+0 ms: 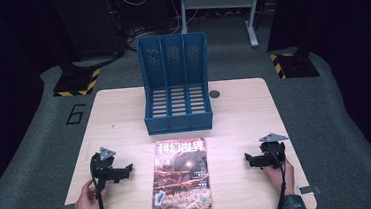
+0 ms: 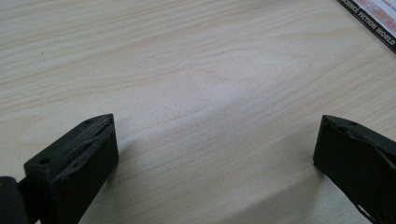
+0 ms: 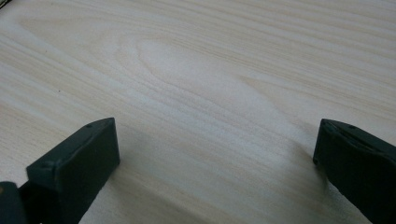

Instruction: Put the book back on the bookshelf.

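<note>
A magazine (image 1: 181,175) with a dark red cover lies flat on the wooden table (image 1: 234,115), near its front edge and midway between my hands. A blue three-slot file rack (image 1: 175,85) stands behind it, its open side toward me. My left gripper (image 1: 126,169) rests on the table left of the magazine, open, jaws pointing right toward it. In the left gripper view its jaws stand wide over bare wood, and a corner of the magazine (image 2: 373,18) shows at the top right. My right gripper (image 1: 248,158) rests right of the magazine, open, with bare wood between its jaws.
A small dark round grommet (image 1: 215,93) sits in the tabletop right of the rack. Beyond the table are grey floor, stands with yellow-black striped bases (image 1: 77,82) and a metal frame (image 1: 218,1).
</note>
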Available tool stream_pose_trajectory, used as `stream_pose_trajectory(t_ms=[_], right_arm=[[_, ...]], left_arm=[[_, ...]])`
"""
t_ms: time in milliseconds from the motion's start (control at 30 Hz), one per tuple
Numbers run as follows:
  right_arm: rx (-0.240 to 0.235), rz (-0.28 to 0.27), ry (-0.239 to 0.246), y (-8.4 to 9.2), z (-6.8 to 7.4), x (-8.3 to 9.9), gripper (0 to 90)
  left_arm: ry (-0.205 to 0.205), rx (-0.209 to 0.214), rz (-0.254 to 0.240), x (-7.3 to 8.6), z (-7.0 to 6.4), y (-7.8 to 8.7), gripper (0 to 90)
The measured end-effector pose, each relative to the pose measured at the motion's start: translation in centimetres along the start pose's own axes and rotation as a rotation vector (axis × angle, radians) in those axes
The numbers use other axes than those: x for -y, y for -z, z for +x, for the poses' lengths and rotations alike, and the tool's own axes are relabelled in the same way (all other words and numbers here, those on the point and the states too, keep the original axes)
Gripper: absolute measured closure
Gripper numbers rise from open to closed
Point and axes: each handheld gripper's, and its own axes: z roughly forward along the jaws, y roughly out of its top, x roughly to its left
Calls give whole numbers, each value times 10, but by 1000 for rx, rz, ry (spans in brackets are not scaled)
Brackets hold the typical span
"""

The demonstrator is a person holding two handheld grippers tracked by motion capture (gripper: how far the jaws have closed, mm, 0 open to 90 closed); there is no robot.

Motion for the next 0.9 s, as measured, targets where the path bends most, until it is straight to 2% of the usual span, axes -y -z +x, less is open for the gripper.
stream_pose_trajectory(t_ms=[300, 533, 567, 600, 633, 733, 767, 800, 833, 867, 900], right_arm=[[1, 0, -1, 0, 0, 0, 0], [1, 0, -1, 0, 0, 0, 0], [1, 0, -1, 0, 0, 0, 0], [1, 0, -1, 0, 0, 0, 0], [1, 0, -1, 0, 0, 0, 0], [1, 0, -1, 0, 0, 0, 0], [1, 0, -1, 0, 0, 0, 0], [1, 0, -1, 0, 0, 0, 0], [-1, 1, -1, 0, 0, 0, 0], [-1, 1, -1, 0, 0, 0, 0], [1, 5, 6, 0, 0, 0, 0]], left_arm=[[7, -4, -5, 0, -1, -1, 0], [-8, 7, 11, -1, -6, 1, 12], [21, 14, 7, -1, -6, 4, 25], [21, 14, 7, -1, -6, 4, 29], [38, 35, -5, -2, -7, 11, 29], [40, 82, -18, -3, -14, 17, 28], [30, 100, -14, -4, -16, 19, 27], [30, 100, -14, -4, -16, 19, 20], [16, 120, -10, -4, -23, 21, 13], [16, 120, -10, -4, -23, 21, 10], [11, 132, -22, -5, -31, 20, 6]])
